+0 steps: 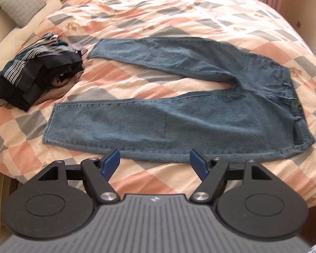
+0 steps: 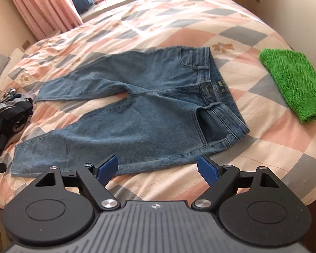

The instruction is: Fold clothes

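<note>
- on the bed (image 1: 137,16) the jeans (image 1: 179,113) lie flat, legs apart, no fold made yet.
- my left gripper (image 1: 154,161) and right gripper (image 2: 158,166) hover released, grasping nothing.
- beside, a dark pile (image 1: 31,78) looks already folded, i think.

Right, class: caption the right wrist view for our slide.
Open right gripper hovers over jeans spread flat on the bed.

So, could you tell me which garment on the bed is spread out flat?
The blue jeans, legs apart; the green knit is folded and the dark clothes are piled.
</note>
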Demonstrator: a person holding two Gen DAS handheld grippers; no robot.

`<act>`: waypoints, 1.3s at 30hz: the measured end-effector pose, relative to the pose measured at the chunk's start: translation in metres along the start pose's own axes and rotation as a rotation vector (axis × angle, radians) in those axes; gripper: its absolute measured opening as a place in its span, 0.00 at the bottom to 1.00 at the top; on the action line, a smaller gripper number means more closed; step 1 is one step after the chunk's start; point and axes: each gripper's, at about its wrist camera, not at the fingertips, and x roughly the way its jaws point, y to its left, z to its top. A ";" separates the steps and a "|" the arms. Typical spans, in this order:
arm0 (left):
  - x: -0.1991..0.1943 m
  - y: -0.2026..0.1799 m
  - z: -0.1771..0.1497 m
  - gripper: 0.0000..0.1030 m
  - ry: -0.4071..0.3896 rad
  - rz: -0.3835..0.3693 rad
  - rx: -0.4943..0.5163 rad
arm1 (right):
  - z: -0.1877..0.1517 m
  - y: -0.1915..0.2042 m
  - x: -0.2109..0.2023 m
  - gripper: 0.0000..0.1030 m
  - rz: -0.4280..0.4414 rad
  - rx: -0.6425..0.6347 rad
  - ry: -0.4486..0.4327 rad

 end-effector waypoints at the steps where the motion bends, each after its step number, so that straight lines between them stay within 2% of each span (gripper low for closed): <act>1: 0.005 0.006 0.002 0.68 0.012 0.006 -0.004 | 0.001 -0.001 0.004 0.82 -0.009 0.007 0.011; 8: 0.045 0.039 0.032 0.68 0.086 0.025 0.019 | 0.018 0.001 0.030 0.82 -0.072 0.068 0.061; 16: 0.089 0.061 0.091 0.71 0.078 -0.036 0.106 | 0.048 0.022 0.058 0.83 -0.142 0.106 0.073; 20: 0.123 0.069 0.122 0.71 0.059 -0.089 0.197 | 0.059 0.026 0.073 0.83 -0.143 0.128 0.065; 25: 0.184 0.076 0.171 0.70 -0.013 -0.181 0.354 | 0.084 0.021 0.108 0.82 -0.108 0.086 0.056; 31: 0.283 0.064 0.266 0.70 -0.170 -0.290 0.597 | 0.146 0.015 0.173 0.79 -0.050 -0.051 0.058; 35: 0.353 0.055 0.324 0.70 -0.217 -0.313 0.742 | 0.197 0.019 0.224 0.78 -0.035 -0.153 0.065; 39: 0.419 0.055 0.366 0.71 -0.216 -0.294 0.806 | 0.245 0.025 0.270 0.78 0.000 -0.228 0.068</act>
